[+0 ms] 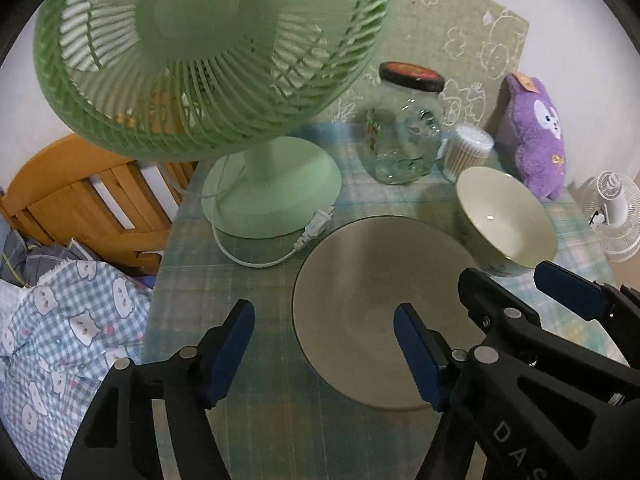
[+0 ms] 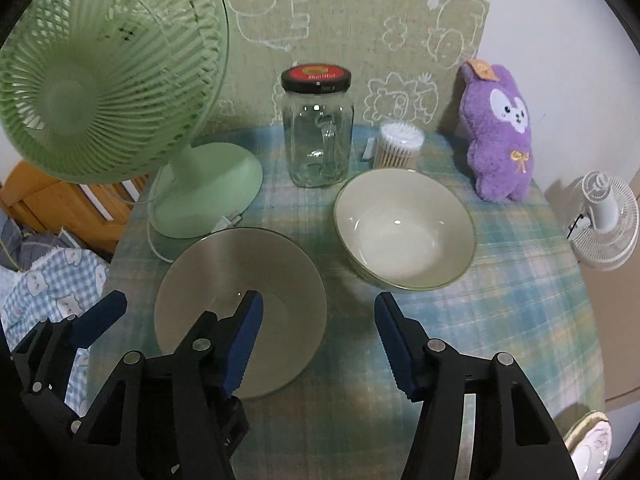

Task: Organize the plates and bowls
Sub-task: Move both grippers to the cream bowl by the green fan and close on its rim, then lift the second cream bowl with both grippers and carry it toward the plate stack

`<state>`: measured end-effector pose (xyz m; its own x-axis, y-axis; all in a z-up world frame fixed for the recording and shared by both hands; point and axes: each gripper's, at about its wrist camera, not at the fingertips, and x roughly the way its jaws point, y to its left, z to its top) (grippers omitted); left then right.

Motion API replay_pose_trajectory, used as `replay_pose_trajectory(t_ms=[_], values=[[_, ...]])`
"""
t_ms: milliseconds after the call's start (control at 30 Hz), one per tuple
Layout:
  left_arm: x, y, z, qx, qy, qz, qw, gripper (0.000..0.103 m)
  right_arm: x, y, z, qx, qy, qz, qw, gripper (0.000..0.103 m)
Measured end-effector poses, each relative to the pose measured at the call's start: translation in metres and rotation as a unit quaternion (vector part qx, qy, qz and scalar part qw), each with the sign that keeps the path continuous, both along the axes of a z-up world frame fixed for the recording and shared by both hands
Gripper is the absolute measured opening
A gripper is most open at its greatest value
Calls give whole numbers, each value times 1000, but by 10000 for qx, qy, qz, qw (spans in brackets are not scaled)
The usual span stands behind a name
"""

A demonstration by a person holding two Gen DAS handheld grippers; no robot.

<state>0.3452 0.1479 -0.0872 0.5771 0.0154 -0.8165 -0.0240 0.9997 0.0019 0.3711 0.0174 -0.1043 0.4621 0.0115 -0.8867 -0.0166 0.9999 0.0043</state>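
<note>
Hovering empty and part-open, both tongs (image 1: 324, 354) (image 2: 318, 346) are best lowered squarely: round steel plate (image 1: 376, 292), cream bowl (image 2: 404, 228).

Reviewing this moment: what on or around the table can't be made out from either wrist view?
- Plate, right wrist view: its near rim is hidden behind the right hand-held gripper.
- Patterned dish, right wrist view: cut off by the lower right edge.
- Jar lid text: too small and blurred.
- Bowl, left wrist view: near side hidden by the right hand-held gripper.
</note>
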Motion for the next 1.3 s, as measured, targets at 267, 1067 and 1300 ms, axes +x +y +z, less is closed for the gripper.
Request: replay_pose_trajectory(t_ms=[267,1067,1300], values=[[14,2,-18,-52,100,-4,9999,51,13,1,-22,-78,76,-89,9999,58],[17,1,-28,-47,423,-37,9991,27,14,-1,-38,113,415,-46,9991,27],[1,-6,-20,-46,440,-20,9990,27,-1,-3,-28,57,441,7,9990,27]])
